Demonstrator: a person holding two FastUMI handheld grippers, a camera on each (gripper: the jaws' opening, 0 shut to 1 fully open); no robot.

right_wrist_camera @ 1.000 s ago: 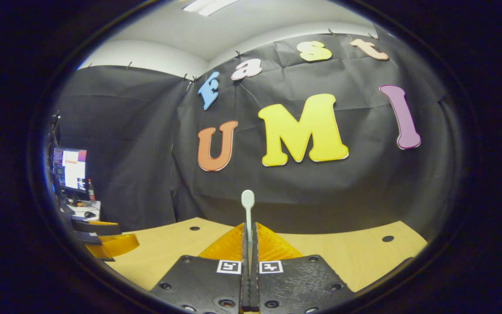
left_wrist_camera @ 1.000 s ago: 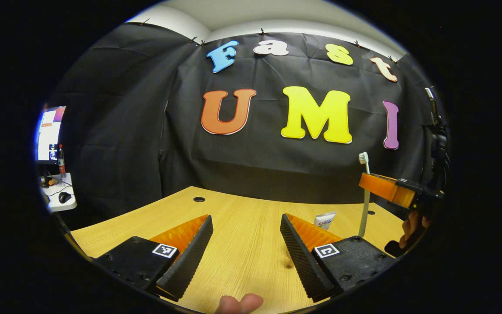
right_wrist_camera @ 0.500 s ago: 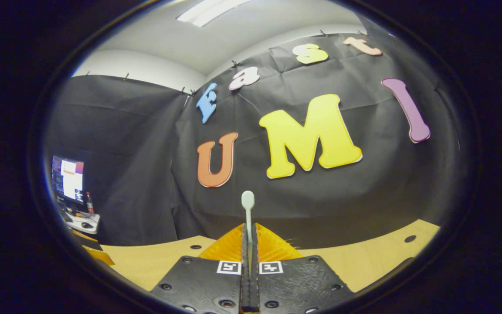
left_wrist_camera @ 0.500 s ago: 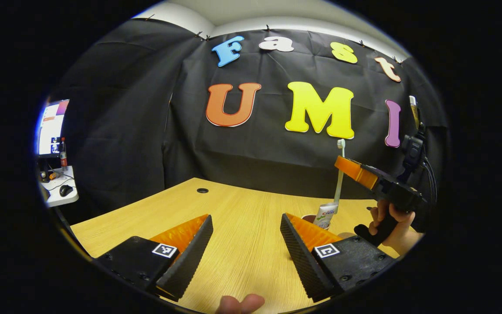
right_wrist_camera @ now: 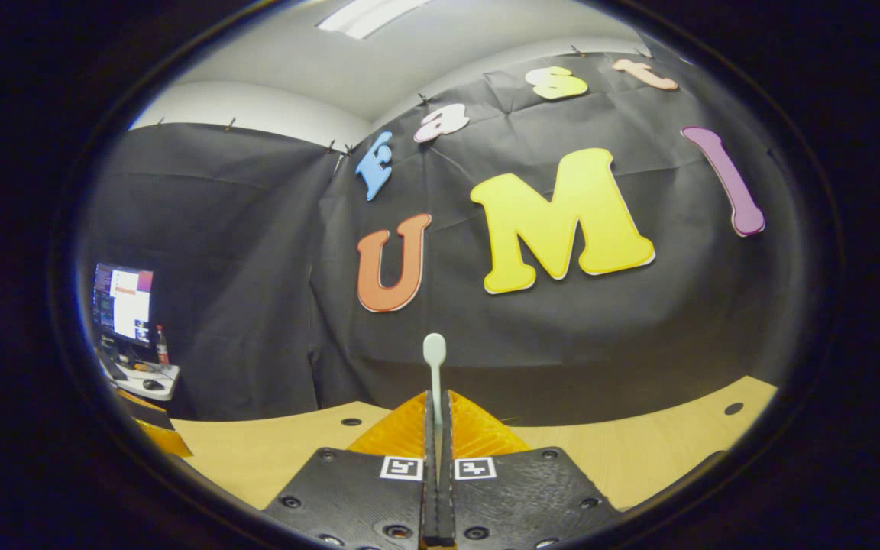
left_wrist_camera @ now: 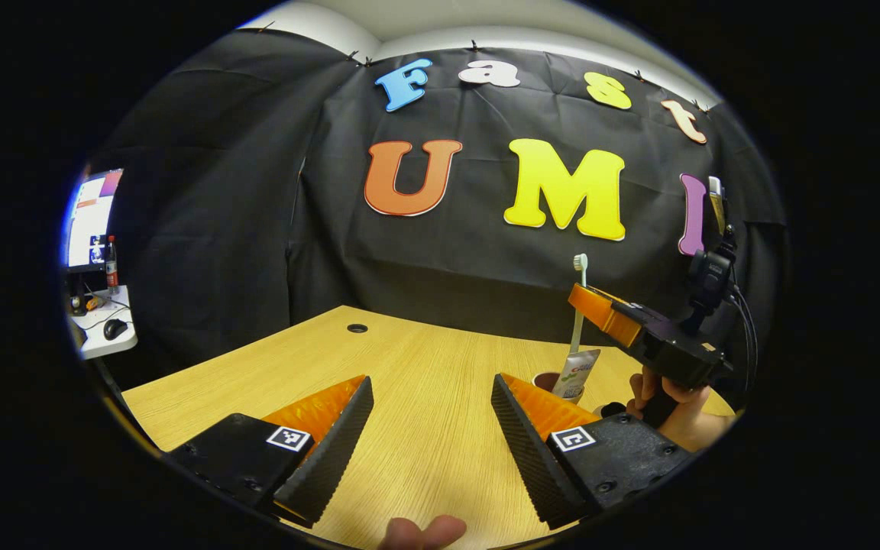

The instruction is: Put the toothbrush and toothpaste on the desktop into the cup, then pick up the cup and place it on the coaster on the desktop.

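Right tongs (right_wrist_camera: 438, 428): seen at lower centre of the right gripper view, pressed together on the toothbrush (right_wrist_camera: 435, 359); handle pinched between both fingers, head standing above the tips, long axis upright.

In the left gripper view the right tongs (left_wrist_camera: 596, 305) are seen at right of the frame, held by a hand (left_wrist_camera: 665, 397); the toothbrush (left_wrist_camera: 579, 305) runs near-vertical through them, head up, lower end pointed down toward the cup (left_wrist_camera: 554, 382); whether that end is already inside the rim cannot be told, the toothpaste hiding it.

Cup: small dark one, standing on the surface (left_wrist_camera: 417, 397) at lower right of centre, partly hidden behind the left tongs' right-hand finger; toothpaste (left_wrist_camera: 577, 370) is seen standing in it, leaning right, top above the rim.

Relation that matters: brush axis is upright and lies almost straight over the cup mouth, just beside the tube; judged that a straight descent along that axis is called for, with the tube's lean leaving the narrower gap on its right side; risk judged: handle end catching the tube or rim and tipping the light cup.

Left tongs (left_wrist_camera: 432, 428): lower centre of the left gripper view, fingers spread wide apart, nothing between them, held low over bare surface; they lie left of the cup and near it.

Coaster: not made out with certainty.
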